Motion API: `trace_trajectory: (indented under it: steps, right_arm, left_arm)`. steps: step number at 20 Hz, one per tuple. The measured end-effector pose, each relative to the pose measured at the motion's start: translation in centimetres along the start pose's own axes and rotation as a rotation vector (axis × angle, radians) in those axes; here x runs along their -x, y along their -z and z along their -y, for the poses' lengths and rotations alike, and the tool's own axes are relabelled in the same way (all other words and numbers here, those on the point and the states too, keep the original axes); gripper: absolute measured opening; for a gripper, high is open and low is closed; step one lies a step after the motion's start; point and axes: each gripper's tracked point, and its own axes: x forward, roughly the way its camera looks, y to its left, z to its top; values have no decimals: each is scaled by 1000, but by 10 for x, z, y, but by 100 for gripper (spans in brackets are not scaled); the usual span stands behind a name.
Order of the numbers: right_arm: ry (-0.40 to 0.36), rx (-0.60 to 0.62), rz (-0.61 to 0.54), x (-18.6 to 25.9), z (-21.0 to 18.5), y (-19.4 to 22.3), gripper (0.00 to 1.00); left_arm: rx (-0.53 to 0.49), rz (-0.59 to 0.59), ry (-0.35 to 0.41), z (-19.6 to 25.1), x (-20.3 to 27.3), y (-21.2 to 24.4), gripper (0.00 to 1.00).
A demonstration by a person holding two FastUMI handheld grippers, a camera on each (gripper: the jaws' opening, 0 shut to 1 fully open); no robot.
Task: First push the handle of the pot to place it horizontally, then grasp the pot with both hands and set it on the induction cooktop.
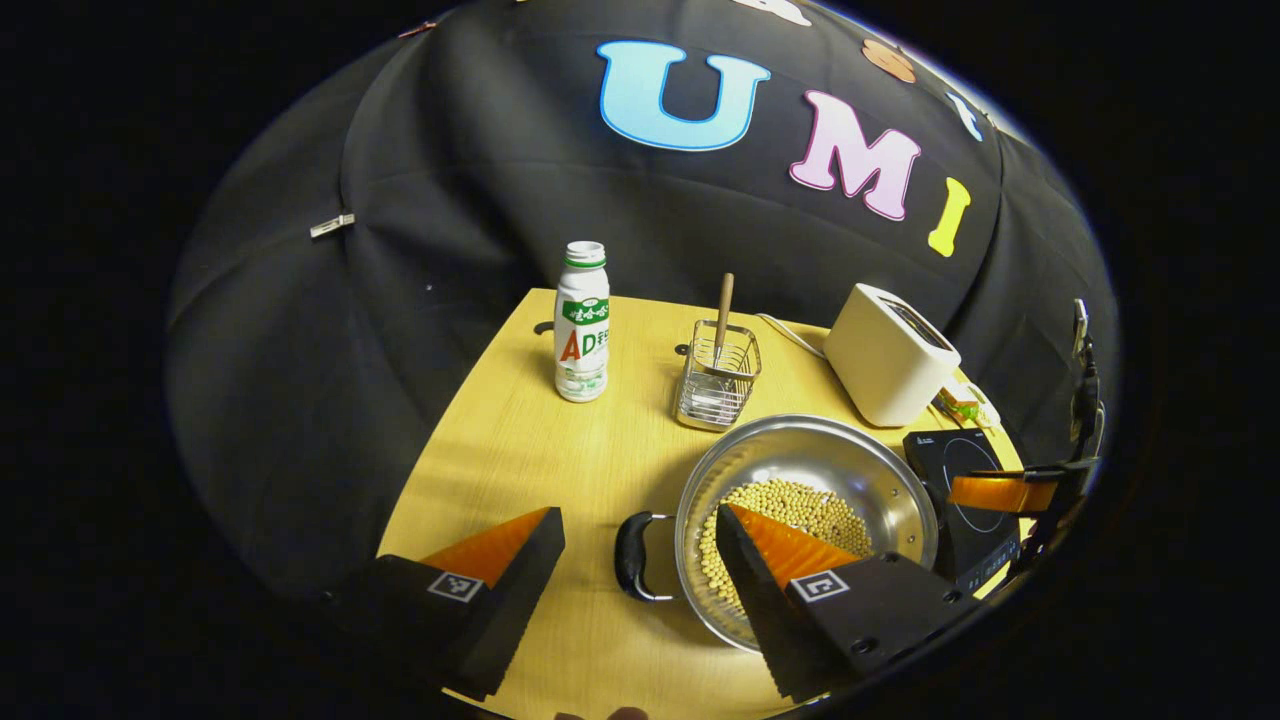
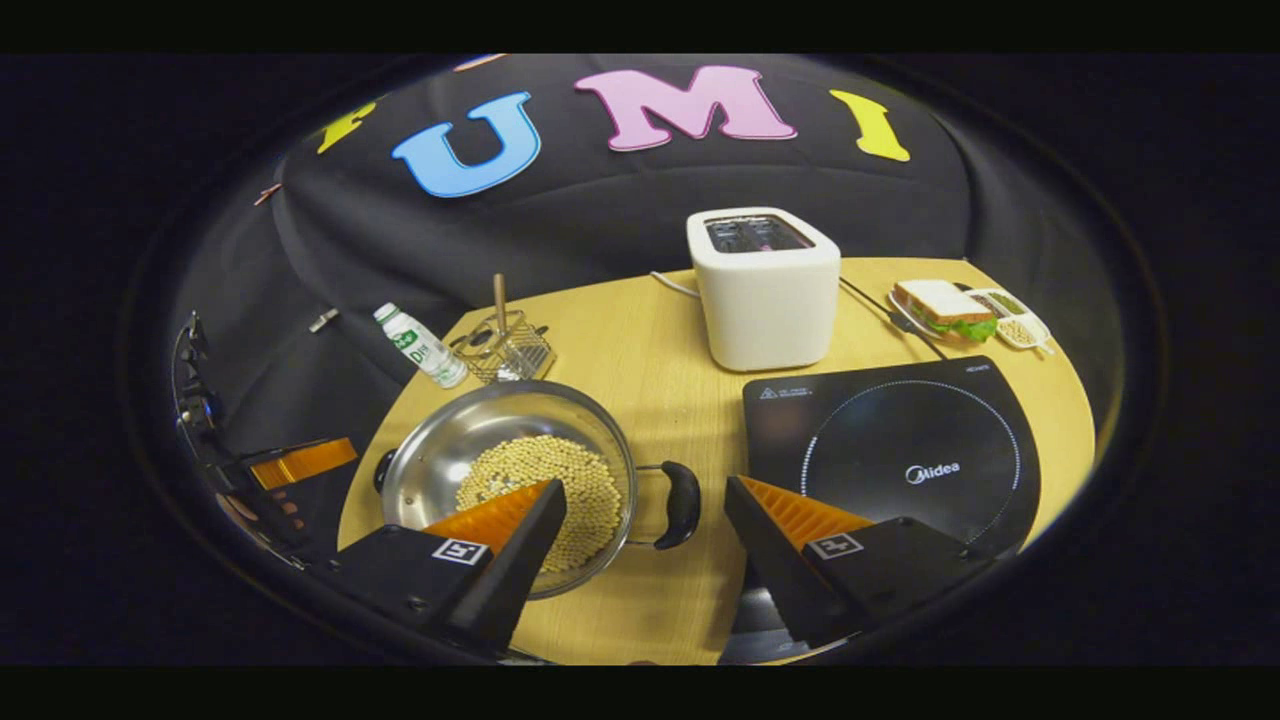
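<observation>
One pot (image 2: 505,470) of beans | two handles (image 2: 682,505) | one cooktop (image 2: 900,450) | both grippers' jaws spread

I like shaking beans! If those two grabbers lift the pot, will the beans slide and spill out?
Probably they slide: the beans lie loose in the smooth steel pot, so a tilt would shift them. Spilling looks unlikely, since the walls rise above them. It may feel rather heavy.

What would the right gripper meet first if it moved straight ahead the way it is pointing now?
Probably the black side handle of the pot, which lies between the open right gripper fingers, just ahead. Depth is hard to judge; it may hover above it.
</observation>
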Motion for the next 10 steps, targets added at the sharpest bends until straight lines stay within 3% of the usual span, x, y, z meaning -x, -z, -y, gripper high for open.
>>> trace_trajectory:
  steps: [10]
  right_arm:
    - [0,-45,-110,-44,2,27,100]
  left_arm:
    - [97,-112,45,0,-53,35,96]
